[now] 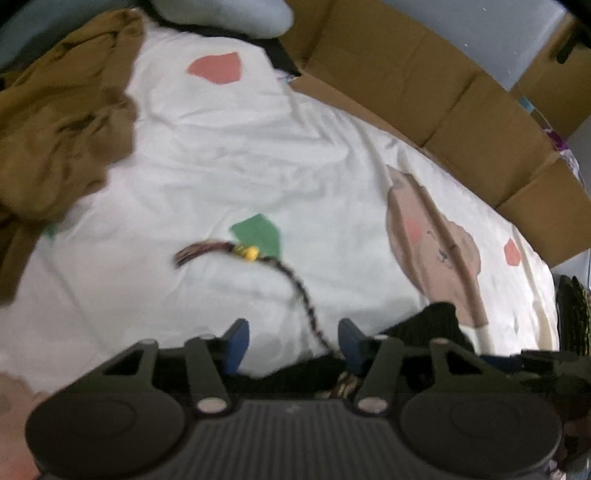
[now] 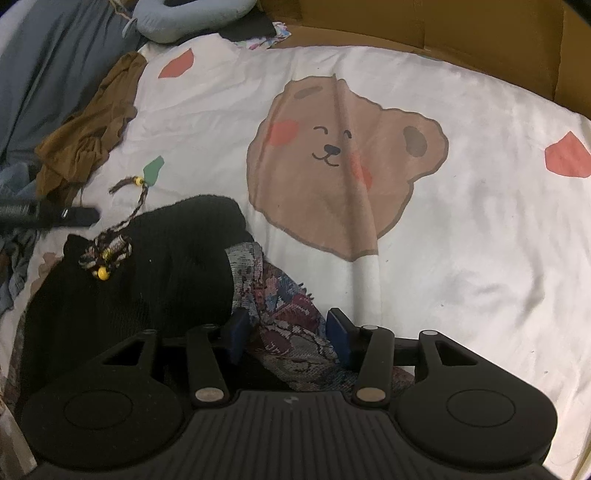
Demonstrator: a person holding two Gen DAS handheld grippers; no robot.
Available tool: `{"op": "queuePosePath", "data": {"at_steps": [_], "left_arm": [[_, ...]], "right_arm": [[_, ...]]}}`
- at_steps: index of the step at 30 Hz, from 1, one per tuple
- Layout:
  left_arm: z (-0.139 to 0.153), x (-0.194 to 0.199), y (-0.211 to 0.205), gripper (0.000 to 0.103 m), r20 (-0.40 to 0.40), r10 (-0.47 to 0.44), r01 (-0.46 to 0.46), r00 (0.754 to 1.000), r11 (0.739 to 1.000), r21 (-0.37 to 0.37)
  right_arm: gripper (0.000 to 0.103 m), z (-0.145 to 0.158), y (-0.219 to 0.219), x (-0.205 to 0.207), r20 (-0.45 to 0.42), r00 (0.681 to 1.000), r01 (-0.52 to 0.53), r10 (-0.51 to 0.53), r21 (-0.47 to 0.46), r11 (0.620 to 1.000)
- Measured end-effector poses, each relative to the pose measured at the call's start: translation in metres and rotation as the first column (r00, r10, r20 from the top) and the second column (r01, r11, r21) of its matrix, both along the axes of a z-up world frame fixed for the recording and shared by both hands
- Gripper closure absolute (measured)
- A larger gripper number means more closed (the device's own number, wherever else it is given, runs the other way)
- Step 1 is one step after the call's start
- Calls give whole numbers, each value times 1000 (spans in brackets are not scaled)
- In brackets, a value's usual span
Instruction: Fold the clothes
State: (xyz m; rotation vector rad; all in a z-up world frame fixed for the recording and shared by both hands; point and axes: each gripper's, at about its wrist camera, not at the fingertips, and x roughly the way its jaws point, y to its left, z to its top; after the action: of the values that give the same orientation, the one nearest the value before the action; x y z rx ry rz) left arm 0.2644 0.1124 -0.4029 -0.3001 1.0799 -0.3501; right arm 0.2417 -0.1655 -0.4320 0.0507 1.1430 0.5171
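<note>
A black knitted garment [image 2: 147, 280] with a patterned woven lining [image 2: 288, 325] lies on a white bear-print sheet [image 2: 461, 240]. Its braided drawstring [image 2: 142, 199] with yellow beads trails across the sheet. My right gripper [image 2: 286, 334] is open, its blue pads either side of the patterned fabric edge. My left gripper [image 1: 291, 343] is open over the garment's black edge [image 1: 432, 325], with the drawstring [image 1: 295, 280] running between its fingers. The left gripper also shows as a dark bar in the right wrist view [image 2: 48, 216].
A crumpled brown garment [image 1: 62, 122] lies at the left; it also shows in the right wrist view [image 2: 96, 129]. Cardboard walls [image 1: 424, 85] stand along the far edge. A light blue cushion [image 2: 192, 14] and dark blue bedding [image 2: 55, 74] lie at the top left.
</note>
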Motion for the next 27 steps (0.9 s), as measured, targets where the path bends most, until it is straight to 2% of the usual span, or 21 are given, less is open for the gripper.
{"op": "queuePosePath", "data": {"at_steps": [12,13,15,17,21,24,27], "left_arm": [[-34,35,-25,48,-86,17,-17,996,1000,9],[-34,36,-25,50,-84,16,-15,996,1000,13],[-33,37,-26,65,-81,8,-6,997,999,32],[-33,37,-24,99,-86,6,-3,996,999,34],[-29,33,-17,100,-76,9,-9,997,1000,-8],[-15,28,-10,100,-47,24,-26,999,998,-54],[6,18,-6,100,-12,1,-2,1000,996,-91]], "right_arm": [[43,1,19,-22,58,994,-88,93,-90,992],[43,0,19,-23,61,994,-89,95,-94,992],[43,0,20,-25,63,994,-84,90,-96,992],[43,0,19,-26,63,994,-82,88,-94,992],[43,1,17,-26,54,995,-83,88,-84,993],[43,2,15,-25,48,995,-85,88,-76,994],[43,2,13,-23,39,996,-73,75,-61,995]]}}
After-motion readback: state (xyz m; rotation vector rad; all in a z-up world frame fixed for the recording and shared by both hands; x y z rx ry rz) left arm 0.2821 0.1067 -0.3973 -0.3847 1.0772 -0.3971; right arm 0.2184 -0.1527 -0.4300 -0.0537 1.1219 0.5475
